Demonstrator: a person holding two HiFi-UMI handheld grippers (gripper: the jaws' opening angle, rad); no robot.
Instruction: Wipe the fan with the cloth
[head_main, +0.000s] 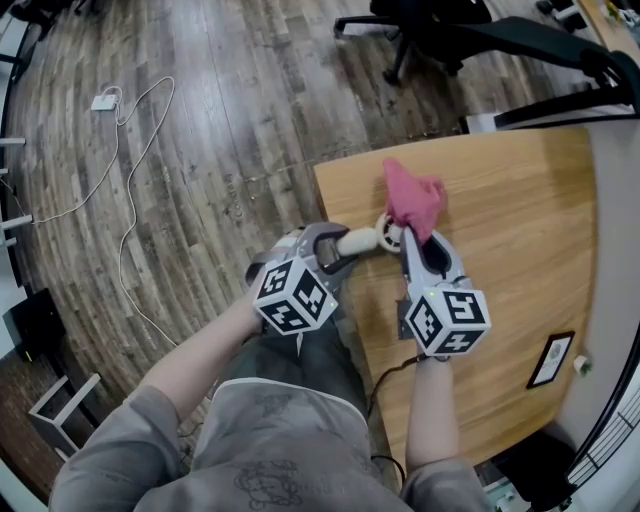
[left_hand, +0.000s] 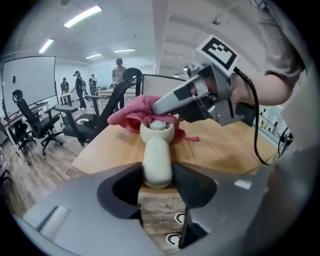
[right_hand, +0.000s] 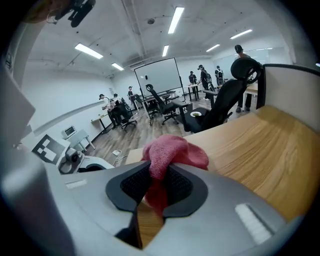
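A small cream hand-held fan (left_hand: 157, 155) is clamped by its handle in my left gripper (left_hand: 157, 186); its round head (left_hand: 157, 130) points away over the wooden table (left_hand: 225, 150). In the head view the fan (head_main: 365, 240) lies level from the left gripper (head_main: 335, 250) toward the right one. My right gripper (right_hand: 157, 185) is shut on a bunched pink cloth (right_hand: 172, 155). That cloth (head_main: 413, 200) sits over and just behind the fan head (head_main: 390, 232), and the right gripper (head_main: 415, 240) comes in from the right. The pink cloth (left_hand: 135, 112) hides most of the fan head's far side.
The table's corner and left edge (head_main: 330, 215) lie right by the fan, with wood-pattern floor (head_main: 200, 120) and a white cable (head_main: 130, 180) beyond. Black office chairs (head_main: 450, 30) stand at the table's far side. A small framed card (head_main: 551, 360) lies near the table's right edge.
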